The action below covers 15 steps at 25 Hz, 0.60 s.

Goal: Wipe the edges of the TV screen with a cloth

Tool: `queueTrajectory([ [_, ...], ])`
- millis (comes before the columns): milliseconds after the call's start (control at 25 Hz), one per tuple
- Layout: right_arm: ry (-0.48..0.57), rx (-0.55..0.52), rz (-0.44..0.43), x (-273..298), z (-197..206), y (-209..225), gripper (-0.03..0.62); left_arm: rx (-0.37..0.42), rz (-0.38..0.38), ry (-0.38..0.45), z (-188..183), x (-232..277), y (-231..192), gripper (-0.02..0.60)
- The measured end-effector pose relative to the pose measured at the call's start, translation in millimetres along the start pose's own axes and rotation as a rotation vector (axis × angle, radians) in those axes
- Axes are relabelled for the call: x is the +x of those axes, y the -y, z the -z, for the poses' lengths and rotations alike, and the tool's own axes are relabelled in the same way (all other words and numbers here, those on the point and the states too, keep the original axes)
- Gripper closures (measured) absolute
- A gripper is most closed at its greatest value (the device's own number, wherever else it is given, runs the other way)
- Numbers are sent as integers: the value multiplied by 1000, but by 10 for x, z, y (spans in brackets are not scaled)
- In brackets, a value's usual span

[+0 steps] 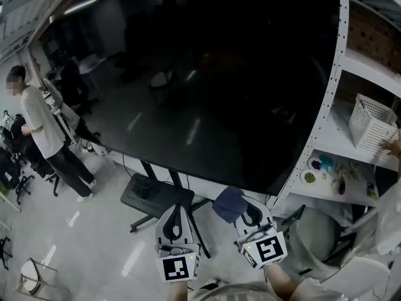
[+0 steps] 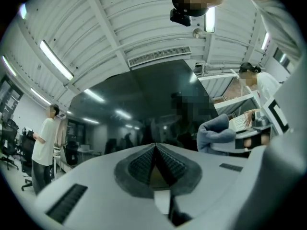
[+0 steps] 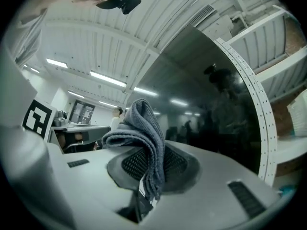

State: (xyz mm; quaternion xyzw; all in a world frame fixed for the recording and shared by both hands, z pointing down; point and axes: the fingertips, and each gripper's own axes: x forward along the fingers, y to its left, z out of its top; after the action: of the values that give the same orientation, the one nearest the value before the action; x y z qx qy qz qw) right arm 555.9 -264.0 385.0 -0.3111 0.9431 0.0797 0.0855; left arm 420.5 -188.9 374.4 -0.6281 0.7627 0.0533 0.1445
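L gripper [image 2: 155,152]: jaws shut, nothing btwn them; low centre of head view, clear of TV.
R gripper [image 1: 249,216]: jaws clamped on cloth [image 3: 144,138], grey, folded; just under TV's lower right corner, prob. not touching.
Progress: looks like the start. Cloth on no edge yet, so all edges left.
TV [image 1: 219,74]: big, dark, fills upper centre; on stand [image 1: 150,196].
In the way: rack [image 1: 326,124] tight along TV's right edge; chair [image 1: 329,234] lower right.
Far: basket [image 1: 371,123] right; person [image 1: 44,130] far left, well apart.

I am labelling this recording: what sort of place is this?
Likely an office or lab: a large TV screen on a stand, white metal shelving, and office chairs at left.
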Motion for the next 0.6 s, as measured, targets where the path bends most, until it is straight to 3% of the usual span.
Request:
queueTrajectory([
  [360,-15,4,95,176,76,299,545,-44,100,-52,234,413,134,566],
  [600,-60,-157,182,54,106,509,545,-68,214,-75,321,644,413,566],
])
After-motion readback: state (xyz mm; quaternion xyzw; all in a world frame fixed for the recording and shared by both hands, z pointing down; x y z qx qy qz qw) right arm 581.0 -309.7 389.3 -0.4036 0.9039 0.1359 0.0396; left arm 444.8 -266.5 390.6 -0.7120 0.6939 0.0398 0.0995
